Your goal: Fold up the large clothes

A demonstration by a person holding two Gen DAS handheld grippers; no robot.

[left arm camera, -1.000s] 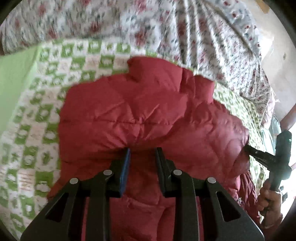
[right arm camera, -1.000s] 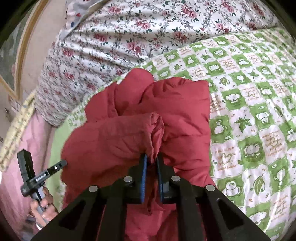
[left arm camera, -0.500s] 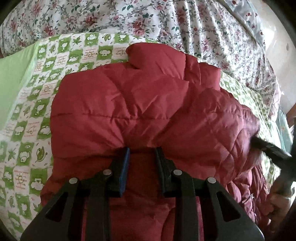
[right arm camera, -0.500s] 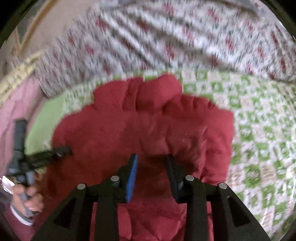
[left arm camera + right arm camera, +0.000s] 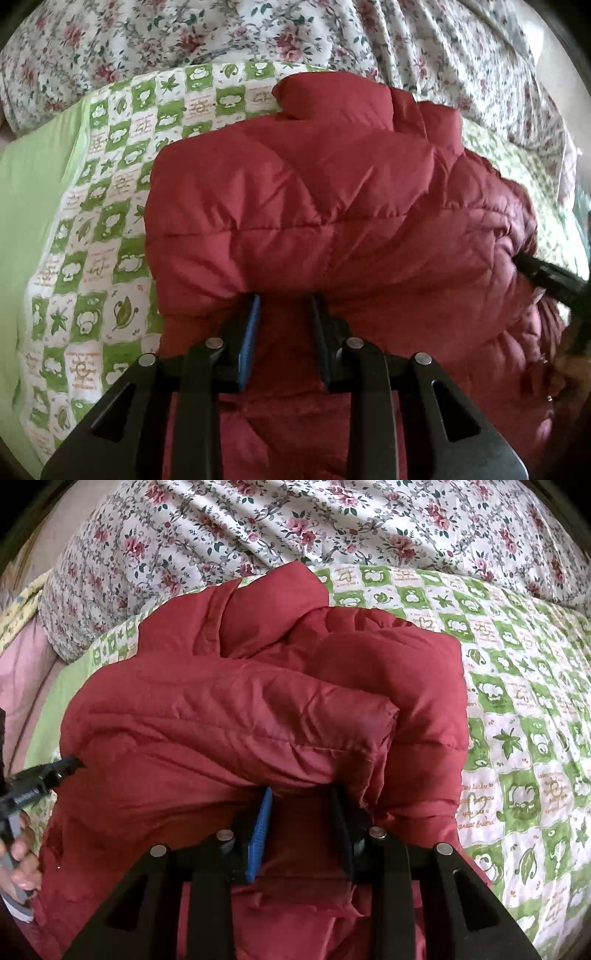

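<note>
Jacket: the red padded jacket (image 5: 332, 206) lies bunched on the green checked quilt (image 5: 92, 229), directly ahead of both my grippers and spreading under them; beyond it rises the floral bedding (image 5: 258, 528).
Left gripper: my left gripper (image 5: 282, 306) has its jaws partly apart, tips tucked just under a puffed fold of the jacket; red cloth fills the gap, but I see no pinch on it.
Right gripper: my right gripper (image 5: 301, 797) stands a little wider, tips likewise under the rolled edge ahead of it, cloth between the jaws but not clamped.
Why so placed: I judge both grippers are spaced along the near edge so a fold can be carried evenly; padded cloth springs up, so two holds help.
Left view only: to my right the quilted lining side of the jacket (image 5: 509, 236) shows its diamond stitching, and the other gripper's finger pokes into that flank.
Right view only: the thick rolled sleeve or flap (image 5: 240, 720) lying across the body, with the collar end beyond it; at far left my left hand (image 5: 22, 860) on its handle.
Stage: mid-fold, I judge; the bundle is not yet flat.
</note>
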